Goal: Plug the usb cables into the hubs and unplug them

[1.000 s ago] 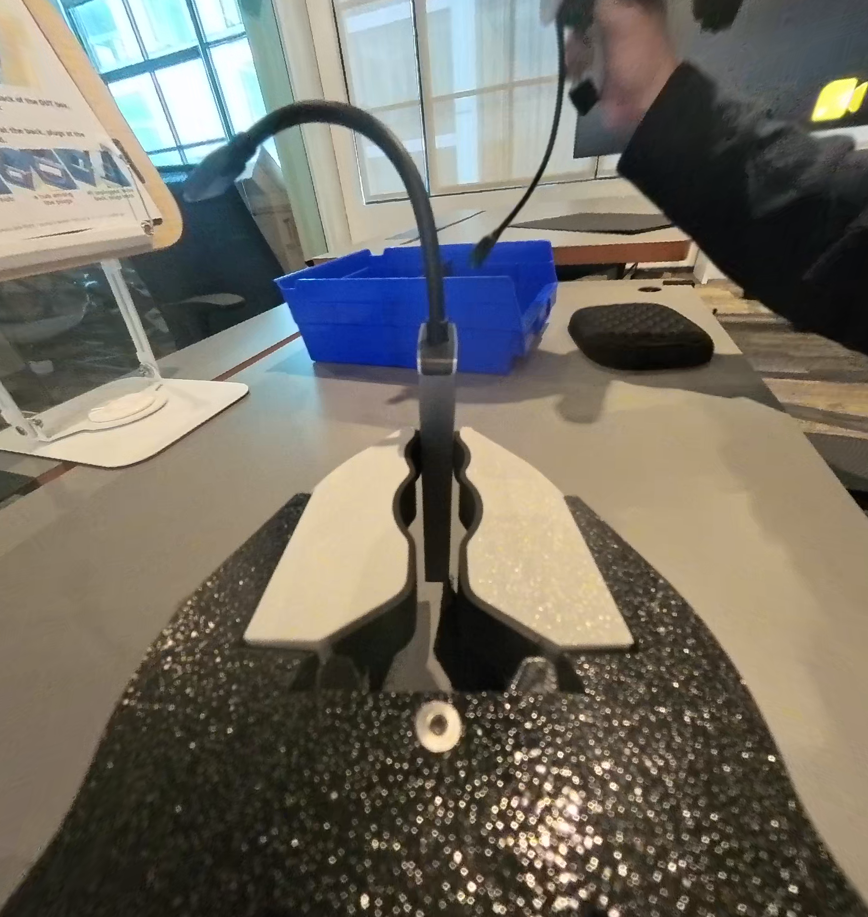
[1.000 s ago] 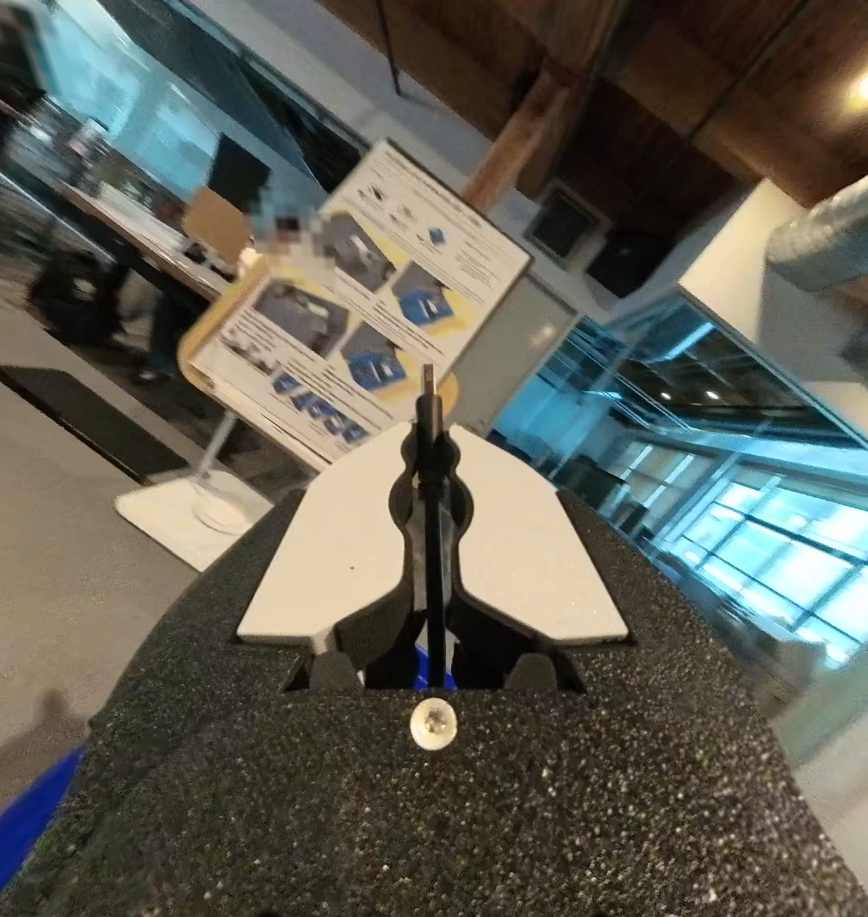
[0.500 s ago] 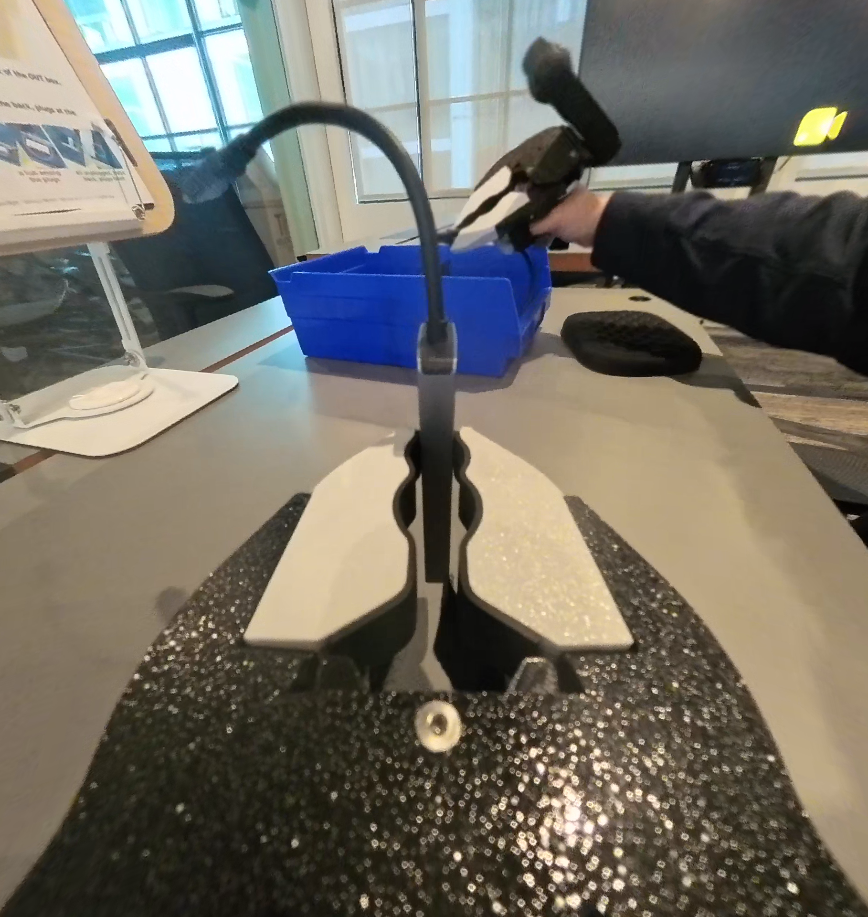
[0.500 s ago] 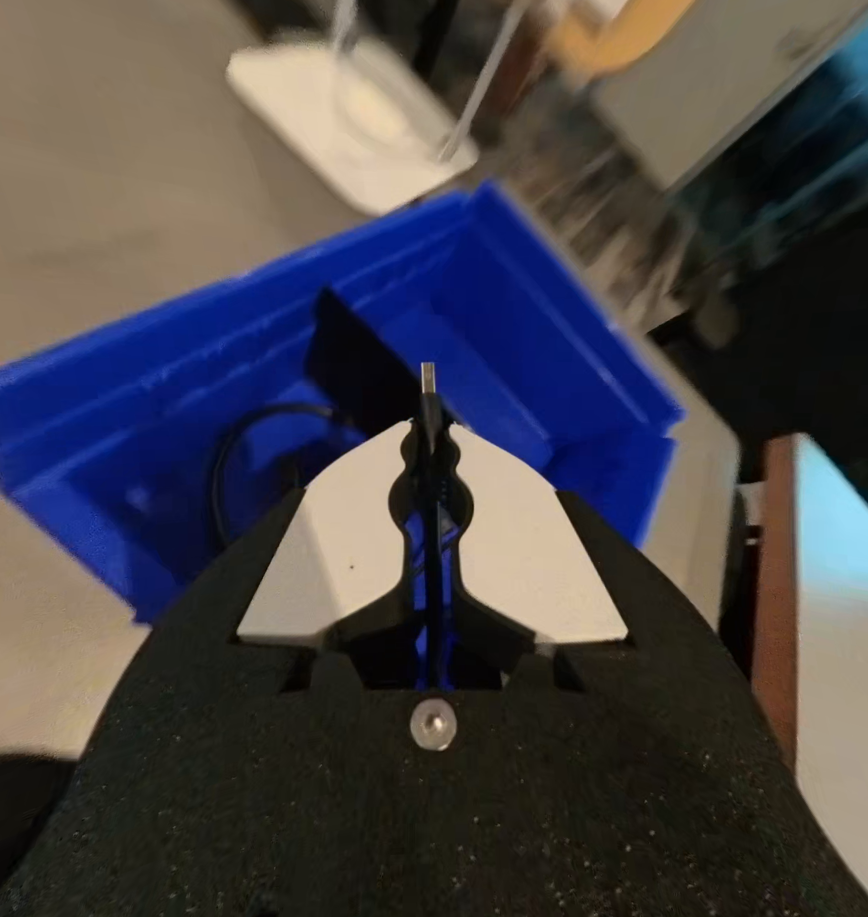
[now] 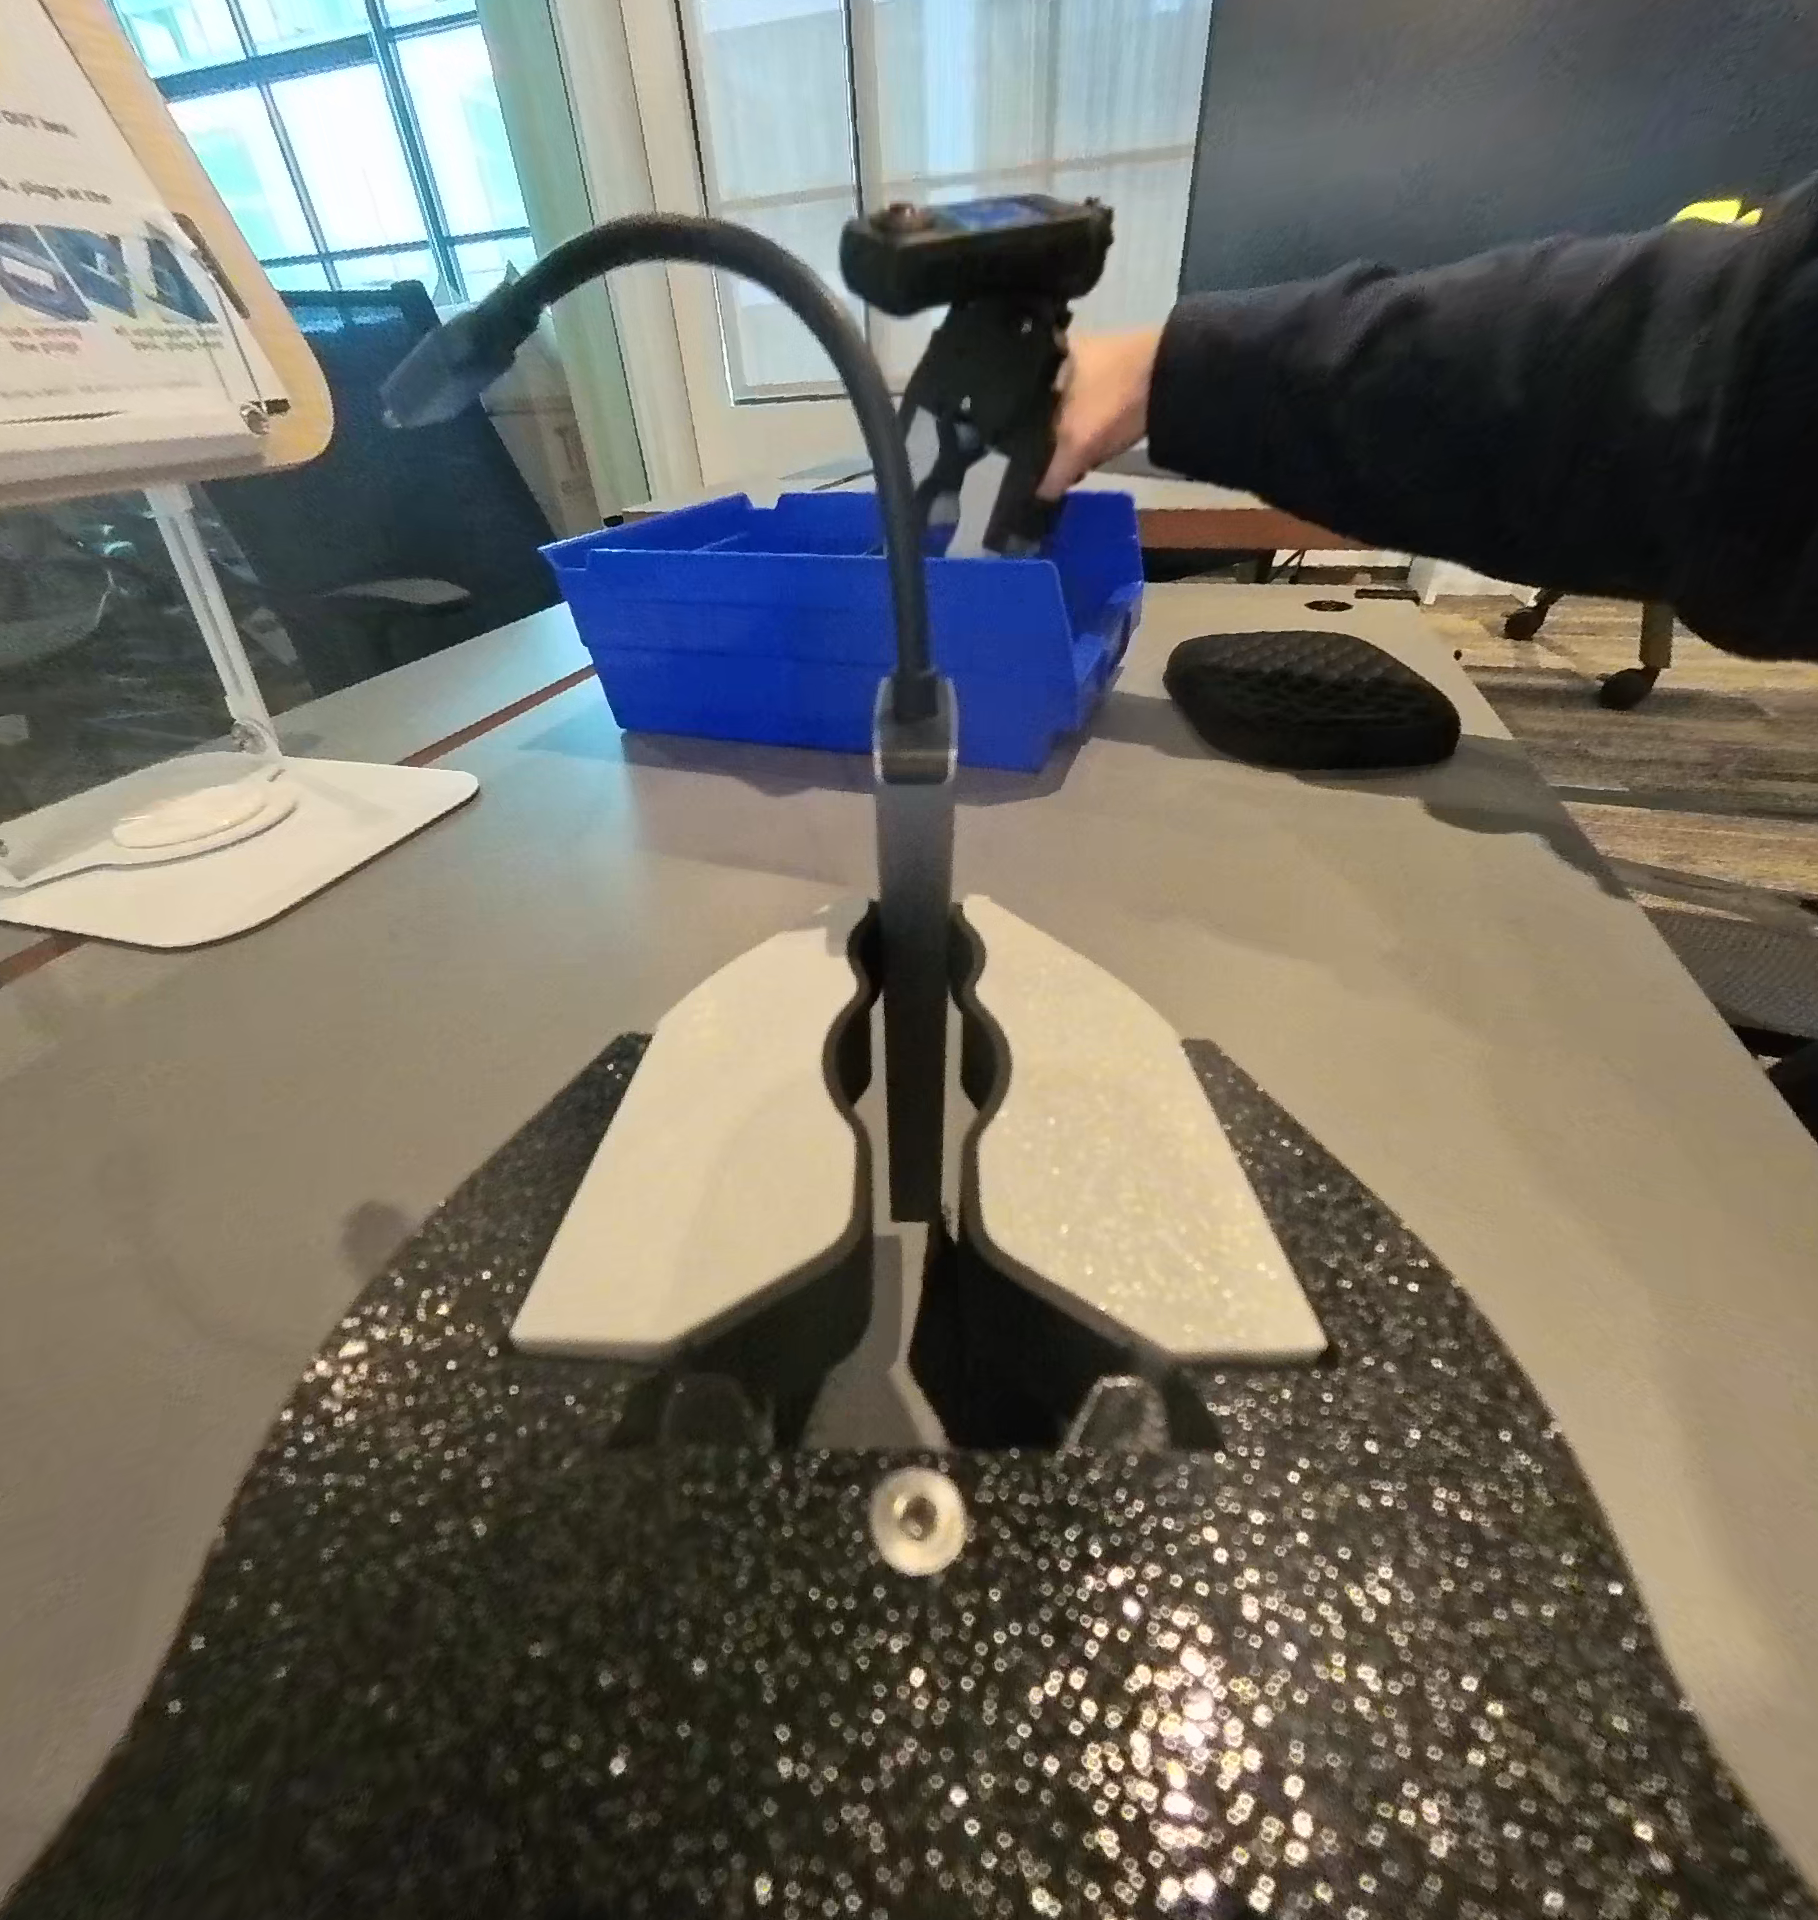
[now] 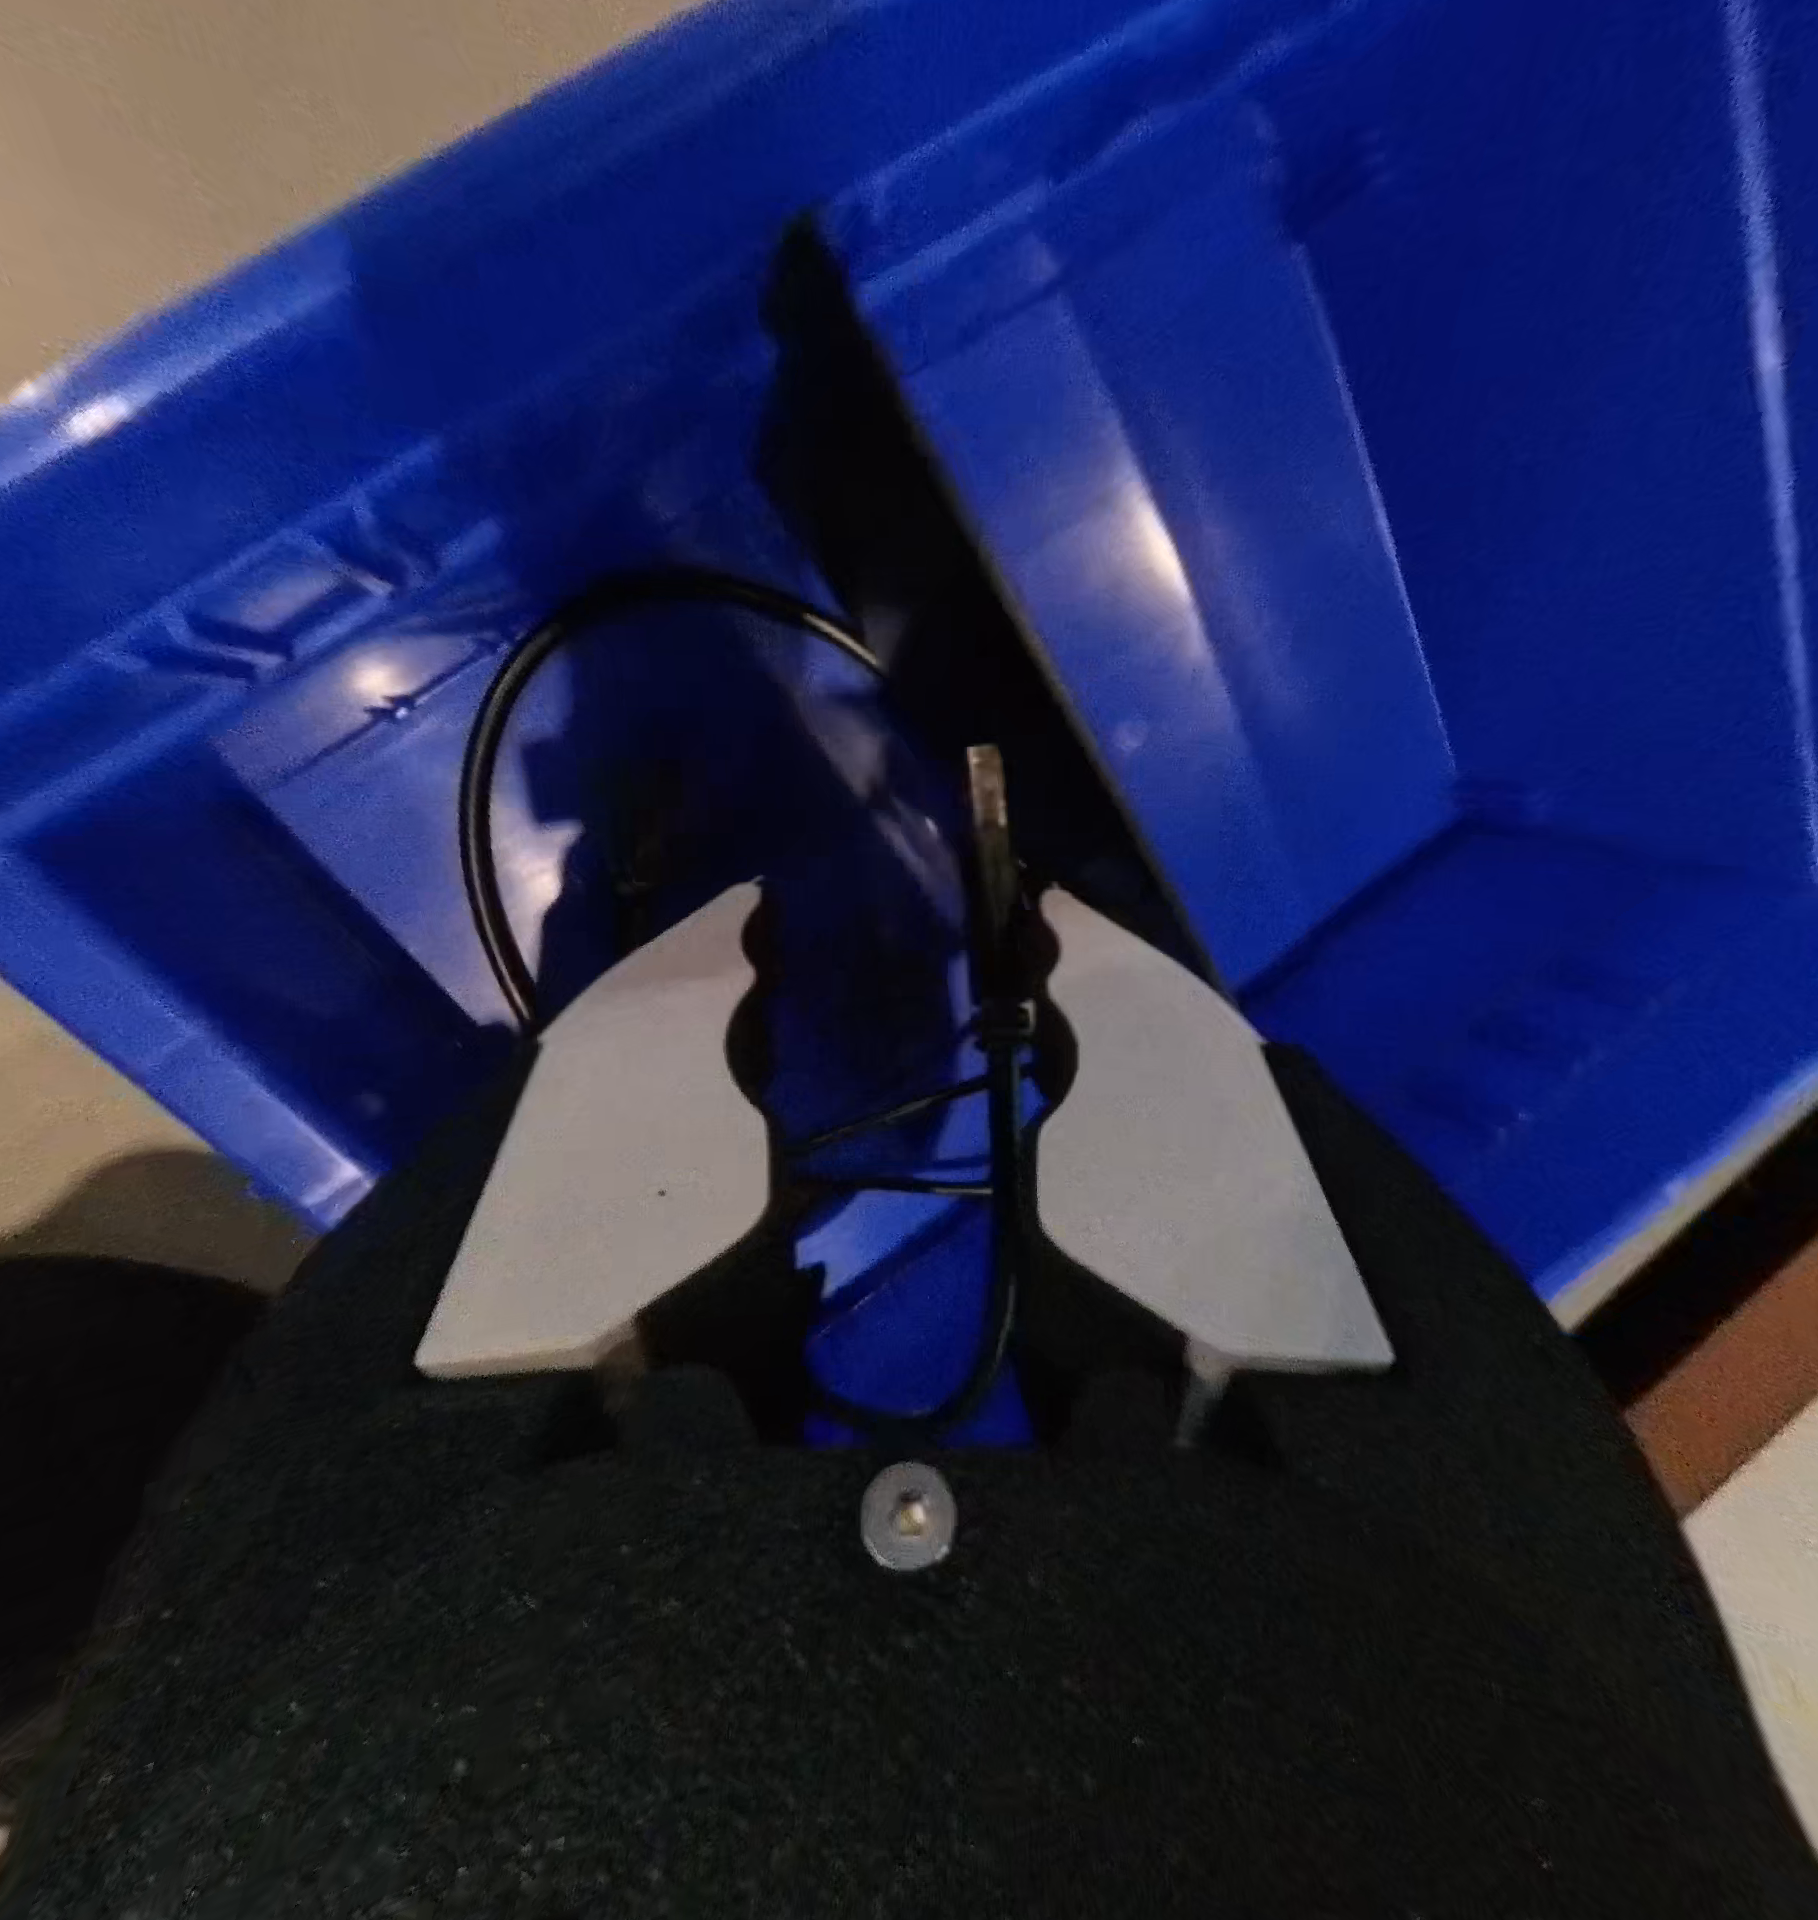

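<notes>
The left tongs [image 5: 915,1049] are clamped on a slim grey hub [image 5: 915,894], holding it edge-up and steady above the table [image 5: 1300,935], its thick black lead [image 5: 780,281] arching ahead and leftward. The right tongs [image 6: 900,935] stand parted over the blue bin [image 6: 1507,520]; the thin usb cable [image 6: 998,1091] lies against the right finger [image 6: 1175,1122], apparently let go so it drops into the near compartment.

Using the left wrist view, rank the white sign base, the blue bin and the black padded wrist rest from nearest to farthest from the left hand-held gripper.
Measured from the left hand-held gripper, which is clamped on the hub:
1. Blue bin, straight ahead behind the hub.
2. Black padded wrist rest, ahead to the right, and the white sign base, off to the left: too close to call.
</notes>
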Demonstrator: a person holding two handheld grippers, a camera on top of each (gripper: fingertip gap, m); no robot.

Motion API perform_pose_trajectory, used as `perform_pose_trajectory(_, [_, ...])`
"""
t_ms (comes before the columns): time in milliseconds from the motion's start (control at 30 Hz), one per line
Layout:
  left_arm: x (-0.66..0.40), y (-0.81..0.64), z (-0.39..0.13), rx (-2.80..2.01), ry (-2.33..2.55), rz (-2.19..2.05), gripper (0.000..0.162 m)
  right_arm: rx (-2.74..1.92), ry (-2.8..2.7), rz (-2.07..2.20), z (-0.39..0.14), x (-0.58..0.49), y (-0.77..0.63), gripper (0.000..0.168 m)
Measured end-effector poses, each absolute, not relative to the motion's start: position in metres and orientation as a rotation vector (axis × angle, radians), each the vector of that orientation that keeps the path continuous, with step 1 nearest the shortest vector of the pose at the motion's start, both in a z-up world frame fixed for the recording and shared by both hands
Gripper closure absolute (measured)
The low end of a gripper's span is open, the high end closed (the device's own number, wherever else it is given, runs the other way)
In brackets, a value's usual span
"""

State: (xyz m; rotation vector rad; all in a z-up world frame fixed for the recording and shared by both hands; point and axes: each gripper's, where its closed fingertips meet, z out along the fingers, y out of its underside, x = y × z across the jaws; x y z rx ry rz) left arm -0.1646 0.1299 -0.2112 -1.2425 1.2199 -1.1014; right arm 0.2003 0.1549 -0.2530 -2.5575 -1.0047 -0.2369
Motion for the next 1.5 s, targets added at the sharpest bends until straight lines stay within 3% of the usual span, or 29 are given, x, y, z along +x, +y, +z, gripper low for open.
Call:
perform_pose_trajectory(100, [-0.165,0.129,-0.211,-1.238,1.219,-1.111,0.151,-2.516,-0.857,-0.271,-0.229,0.207,0.156,0.094])
perform_pose_trajectory(167, [-0.165,0.129,-0.211,-1.237,1.219,-1.12,0.151,-2.487,-0.806,-0.252,-0.211,0.203,0.151,0.094])
perform_pose_trajectory(333, [-0.165,0.13,-0.212,-1.24,1.212,-1.133,0.151,-2.458,-0.843,-0.35,-0.178,0.187,0.133,0.104])
perform_pose_trajectory(467, [-0.166,0.13,-0.211,-1.24,1.204,-1.143,0.151,-2.539,-0.967,-0.432,-0.186,0.185,0.121,0.118])
perform_pose_trajectory(633, [-0.166,0.13,-0.212,-1.238,1.21,-1.145,0.151,-2.622,-1.027,-0.488,-0.21,0.2,0.119,0.154])
perform_pose_trajectory(700, [-0.166,0.13,-0.212,-1.238,1.211,-1.147,0.151,-2.636,-1.025,-0.533,-0.216,0.207,0.12,0.161])
perform_pose_trajectory(933, [-0.165,0.128,-0.212,-1.237,1.221,-1.151,0.151,-2.542,-0.857,-0.76,-0.221,0.243,0.149,0.154])
perform_pose_trajectory(1167, [-0.166,0.129,-0.212,-1.236,1.217,-1.154,0.151,-2.612,-0.943,-0.789,-0.249,0.243,0.15,0.159])
perform_pose_trajectory(1333, [-0.166,0.129,-0.21,-1.227,1.211,-1.154,0.151,-2.414,-0.759,-0.763,-0.194,0.209,0.158,0.157])
perform_pose_trajectory(1500, [-0.167,0.124,-0.205,-1.185,1.198,-1.212,0.151,-2.039,-0.916,-0.209,-0.148,0.052,0.147,0.142])
